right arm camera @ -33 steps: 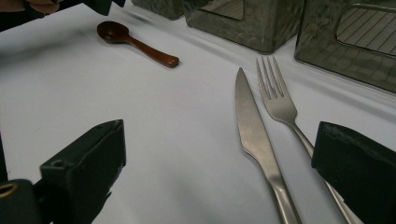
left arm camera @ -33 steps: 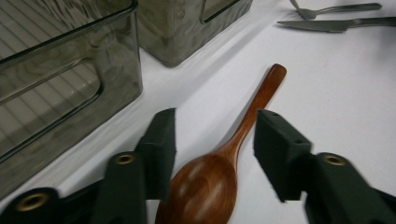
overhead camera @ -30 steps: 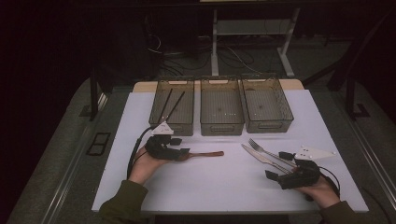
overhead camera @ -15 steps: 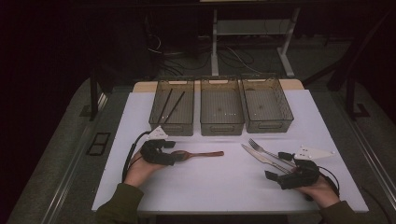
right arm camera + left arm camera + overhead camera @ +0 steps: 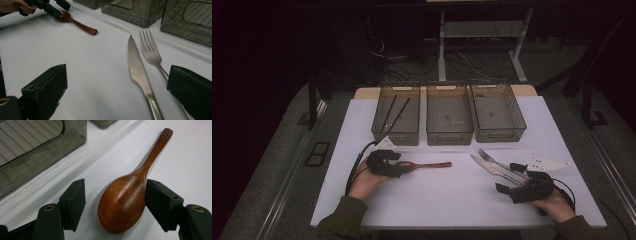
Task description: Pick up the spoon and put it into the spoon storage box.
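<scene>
The left gripper (image 5: 113,202) sits low in the left gripper view with its jaws apart around the bowl of the wooden spoon (image 5: 125,202). They have just been opening. One pad lies against the bowl's right edge; the other stands clear on the left. The spoon lies flat on the white table (image 5: 447,200), left of centre in the high view, handle pointing right. At lower right the right gripper (image 5: 117,92) rests with jaws wide, empty, by a knife (image 5: 137,70) and fork (image 5: 150,52).

No legible text, apparently
</scene>
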### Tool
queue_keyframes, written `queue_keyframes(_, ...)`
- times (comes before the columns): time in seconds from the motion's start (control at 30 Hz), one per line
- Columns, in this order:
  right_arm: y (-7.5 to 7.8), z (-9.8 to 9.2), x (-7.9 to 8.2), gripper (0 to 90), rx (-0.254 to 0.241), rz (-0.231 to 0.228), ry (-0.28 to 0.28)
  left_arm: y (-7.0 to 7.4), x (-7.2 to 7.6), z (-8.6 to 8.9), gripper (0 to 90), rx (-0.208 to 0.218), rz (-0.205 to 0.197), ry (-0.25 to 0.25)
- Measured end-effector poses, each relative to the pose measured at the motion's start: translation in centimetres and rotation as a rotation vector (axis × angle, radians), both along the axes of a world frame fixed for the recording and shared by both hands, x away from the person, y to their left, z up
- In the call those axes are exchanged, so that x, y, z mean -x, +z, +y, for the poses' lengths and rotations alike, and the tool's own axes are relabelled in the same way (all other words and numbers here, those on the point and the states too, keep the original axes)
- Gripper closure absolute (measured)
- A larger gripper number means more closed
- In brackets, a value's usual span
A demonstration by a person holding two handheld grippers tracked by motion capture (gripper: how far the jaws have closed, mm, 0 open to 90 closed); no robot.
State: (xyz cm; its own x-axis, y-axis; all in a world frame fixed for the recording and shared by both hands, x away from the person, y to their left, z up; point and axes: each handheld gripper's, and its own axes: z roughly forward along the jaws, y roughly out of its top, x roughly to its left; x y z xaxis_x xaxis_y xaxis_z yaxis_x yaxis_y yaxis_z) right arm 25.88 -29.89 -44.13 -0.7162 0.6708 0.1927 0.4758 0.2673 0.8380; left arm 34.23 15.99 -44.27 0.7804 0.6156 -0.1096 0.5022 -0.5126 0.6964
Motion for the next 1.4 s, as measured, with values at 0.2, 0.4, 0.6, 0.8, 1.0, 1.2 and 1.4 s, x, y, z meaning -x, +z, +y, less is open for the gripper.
queue_keyframes(0.2,-0.01,-0.07,-0.04,2.4,-0.003,0.000,-0.003,-0.09,0.05,-0.12,34.0,-0.011,-0.001,-0.004)
queue_keyframes(0.4,0.00,0.09,-0.08,2.4,-0.001,-0.001,0.001,-0.06,0.23,-0.16,36.1,-0.032,0.000,-0.012)
queue_keyframes(0.6,0.03,0.08,-0.08,2.4,-0.002,-0.002,0.002,-0.06,0.39,-0.39,40.1,-0.055,-0.005,-0.034)
queue_keyframes(0.8,0.04,0.06,-0.09,2.4,-0.003,-0.001,0.001,-0.10,0.46,-0.40,44.4,-0.056,-0.002,-0.056)
queue_keyframes(1.0,0.05,0.07,-0.05,2.4,-0.001,-0.004,0.001,-0.04,0.53,-0.38,50.7,-0.063,-0.004,-0.094)
queue_keyframes(1.2,0.05,0.04,-0.07,2.4,-0.003,-0.004,0.001,-0.04,0.65,-0.48,59.3,-0.051,-0.001,-0.125)
queue_keyframes(1.4,0.03,0.14,-0.09,2.4,0.001,0.001,0.003,0.09,0.75,-0.37,65.2,-0.057,-0.003,-0.138)
